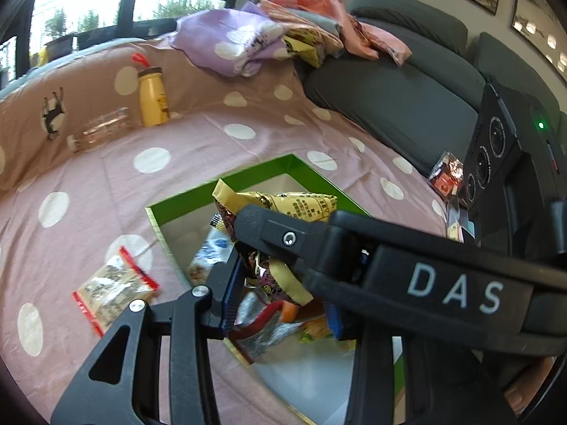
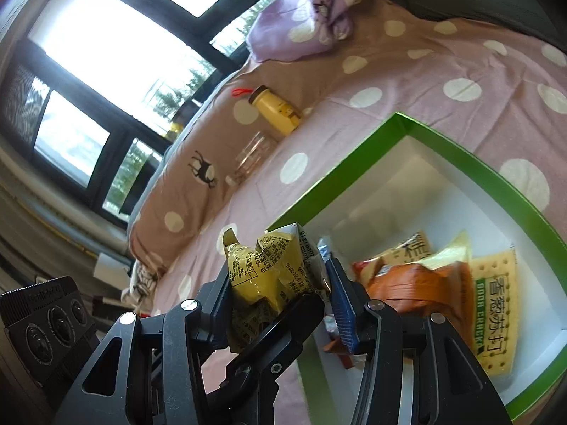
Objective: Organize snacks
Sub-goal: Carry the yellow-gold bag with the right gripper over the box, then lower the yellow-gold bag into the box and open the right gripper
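Both tools clamped on one snack packet above the green box.

The pink dotted sheet carries the green box, which holds cracker packets. The right tool and left tool each grip the yellow snack packet, held over the box's near edge. A small red-edged packet lies on the sheet beside the box.

The near corner of the green box is covered in the left wrist view by the gripper arms, and its lower right side is cut off by the frame in the right wrist view. The packets inside are partly hidden behind blue pads. The print on the yellow packet cannot be read
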Demonstrator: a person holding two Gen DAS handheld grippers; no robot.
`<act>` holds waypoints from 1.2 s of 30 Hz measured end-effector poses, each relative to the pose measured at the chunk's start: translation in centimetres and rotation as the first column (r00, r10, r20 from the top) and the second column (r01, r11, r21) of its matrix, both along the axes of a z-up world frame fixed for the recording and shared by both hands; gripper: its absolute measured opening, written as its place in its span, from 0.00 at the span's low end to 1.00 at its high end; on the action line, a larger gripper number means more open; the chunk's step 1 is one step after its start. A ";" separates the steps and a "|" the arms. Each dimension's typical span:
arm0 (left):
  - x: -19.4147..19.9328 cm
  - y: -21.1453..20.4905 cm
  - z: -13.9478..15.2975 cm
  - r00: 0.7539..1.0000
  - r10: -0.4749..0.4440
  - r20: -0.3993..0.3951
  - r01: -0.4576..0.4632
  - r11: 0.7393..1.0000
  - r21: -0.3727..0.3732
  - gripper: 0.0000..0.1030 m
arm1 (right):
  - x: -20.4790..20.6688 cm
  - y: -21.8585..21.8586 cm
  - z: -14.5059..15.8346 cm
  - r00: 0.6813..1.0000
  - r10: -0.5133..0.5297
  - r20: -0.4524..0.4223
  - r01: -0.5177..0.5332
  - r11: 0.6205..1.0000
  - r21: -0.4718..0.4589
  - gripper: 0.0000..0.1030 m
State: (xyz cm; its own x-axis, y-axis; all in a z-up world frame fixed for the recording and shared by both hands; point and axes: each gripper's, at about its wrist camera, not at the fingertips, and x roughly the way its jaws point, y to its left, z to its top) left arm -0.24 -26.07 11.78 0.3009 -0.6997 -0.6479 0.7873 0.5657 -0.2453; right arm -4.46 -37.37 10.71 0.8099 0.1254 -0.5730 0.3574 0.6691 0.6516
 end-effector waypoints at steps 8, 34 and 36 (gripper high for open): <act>0.1 -2.0 -1.0 0.998 -0.037 -0.052 0.038 0.999 0.018 0.38 | -0.7 -1.9 -0.9 0.998 -0.054 -0.032 0.054 0.998 0.022 0.51; 2.3 3.8 -0.4 0.991 0.131 0.010 -0.132 0.988 0.078 0.61 | -1.6 -3.0 -0.7 0.979 -0.202 -0.041 0.200 0.979 -0.035 0.50; 3.3 5.1 -0.5 0.986 0.165 0.004 -0.164 0.983 0.077 0.66 | -1.6 -3.1 -0.7 0.978 -0.204 -0.034 0.203 0.979 -0.028 0.50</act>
State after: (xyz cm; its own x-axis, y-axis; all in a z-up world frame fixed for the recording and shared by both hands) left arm 3.05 -20.97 11.24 0.4063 -0.5891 -0.6985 0.6815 0.7046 -0.1979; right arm -6.08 -40.42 10.03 0.7959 -0.0539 -0.6030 0.5105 0.5953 0.6205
